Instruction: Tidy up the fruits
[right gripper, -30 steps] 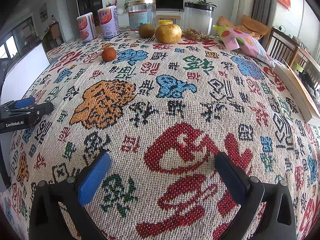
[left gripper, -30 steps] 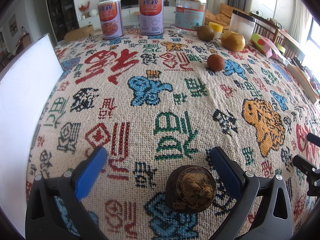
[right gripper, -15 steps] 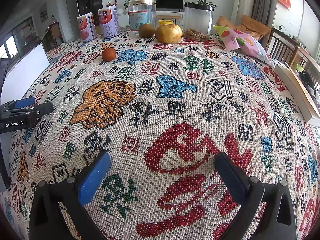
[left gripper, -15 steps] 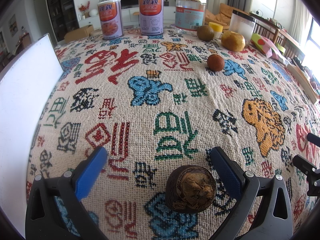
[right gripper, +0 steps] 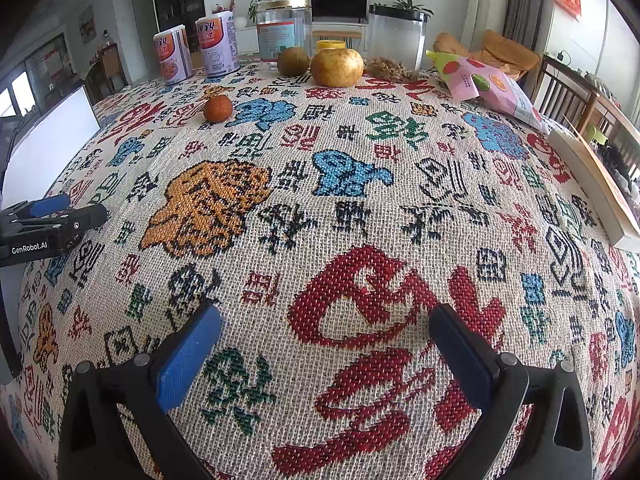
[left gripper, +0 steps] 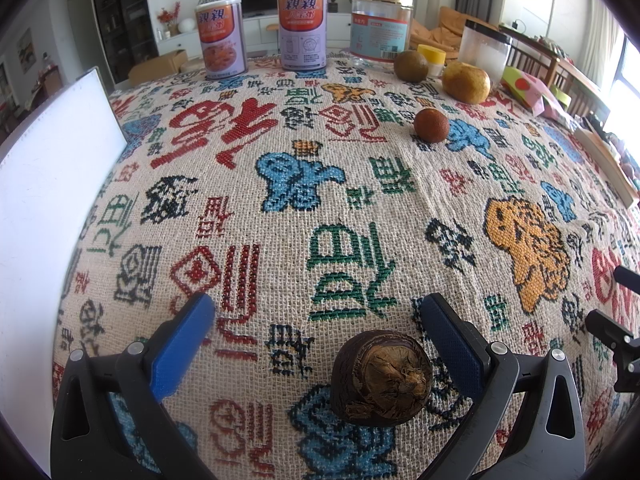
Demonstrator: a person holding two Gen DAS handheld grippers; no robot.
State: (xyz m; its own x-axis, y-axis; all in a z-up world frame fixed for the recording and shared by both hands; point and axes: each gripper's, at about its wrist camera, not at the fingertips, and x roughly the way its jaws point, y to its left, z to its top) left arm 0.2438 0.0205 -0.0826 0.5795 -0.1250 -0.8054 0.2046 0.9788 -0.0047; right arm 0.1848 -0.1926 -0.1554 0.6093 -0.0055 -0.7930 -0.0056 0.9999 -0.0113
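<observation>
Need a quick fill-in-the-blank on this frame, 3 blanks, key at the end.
1. The dark brown fruit lies between the fingers of the ___ gripper.
2. The right gripper is open and holds ___.
3. Behind the small orange fruit stand two cans and, next to them, a clear ___ with a gold lid.

Missing words: left; nothing; jar

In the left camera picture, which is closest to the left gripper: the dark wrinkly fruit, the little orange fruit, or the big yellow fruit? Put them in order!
1. Dark wrinkly fruit: between the open jaws of the left gripper, nearer the right one.
2. Little orange fruit: mid-table, to the right.
3. Big yellow fruit: far back, right.
</observation>
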